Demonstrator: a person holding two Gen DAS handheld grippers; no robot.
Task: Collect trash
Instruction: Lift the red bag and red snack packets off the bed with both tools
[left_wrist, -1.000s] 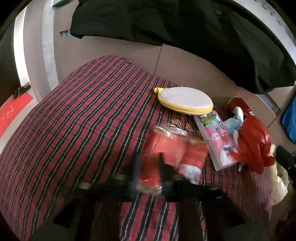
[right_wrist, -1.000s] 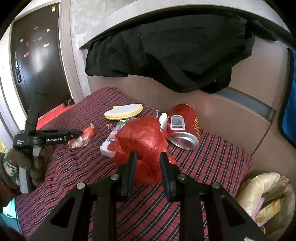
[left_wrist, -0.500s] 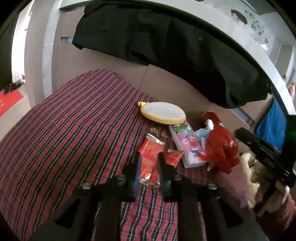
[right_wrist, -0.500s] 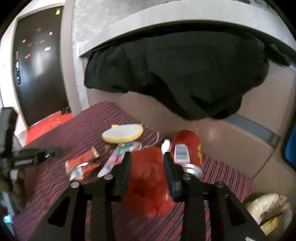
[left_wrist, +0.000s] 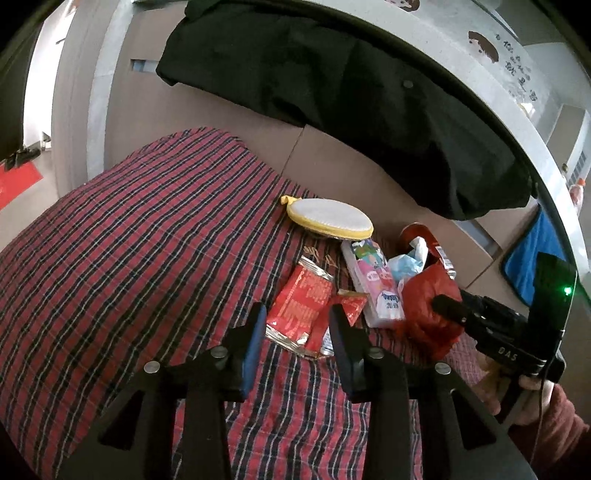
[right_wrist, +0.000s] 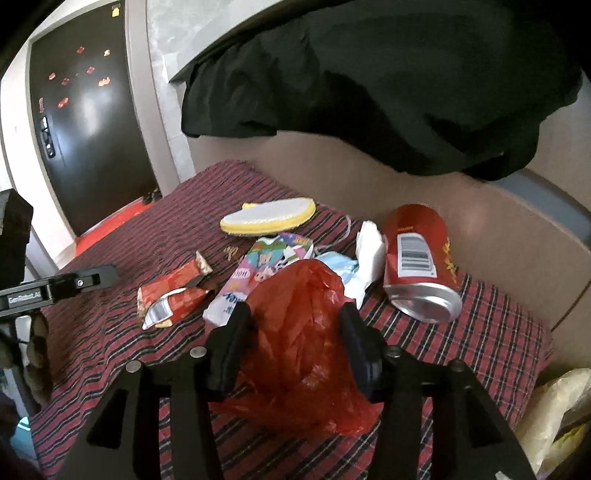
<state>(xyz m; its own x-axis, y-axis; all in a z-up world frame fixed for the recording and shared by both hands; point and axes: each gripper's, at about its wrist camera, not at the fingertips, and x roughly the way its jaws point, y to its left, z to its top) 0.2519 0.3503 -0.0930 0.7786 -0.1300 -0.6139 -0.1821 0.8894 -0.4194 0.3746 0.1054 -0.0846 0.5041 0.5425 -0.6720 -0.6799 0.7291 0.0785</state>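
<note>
Both jaws opened, releasing wrappers (left_wrist: 300, 310) (red bag (right_wrist: 295, 332) too).

The red plastic bag (right_wrist: 295, 332) covers the lower end of the pink cartoon-printed pack (right_wrist: 258, 273) in the right wrist view, and the bag's near edge sits behind the gripper frame. In the left wrist view the red can (left_wrist: 424, 240) shows only as slivers behind white crumpled paper (left_wrist: 417, 247) and the bag. A pale yellow bag (right_wrist: 554, 413) is cut off at the lower right edge (contents unreadable). The print on the red snack wrappers (left_wrist: 303, 306) is too small to read. The black garment (left_wrist: 351, 92) hides the wall behind it.
</note>
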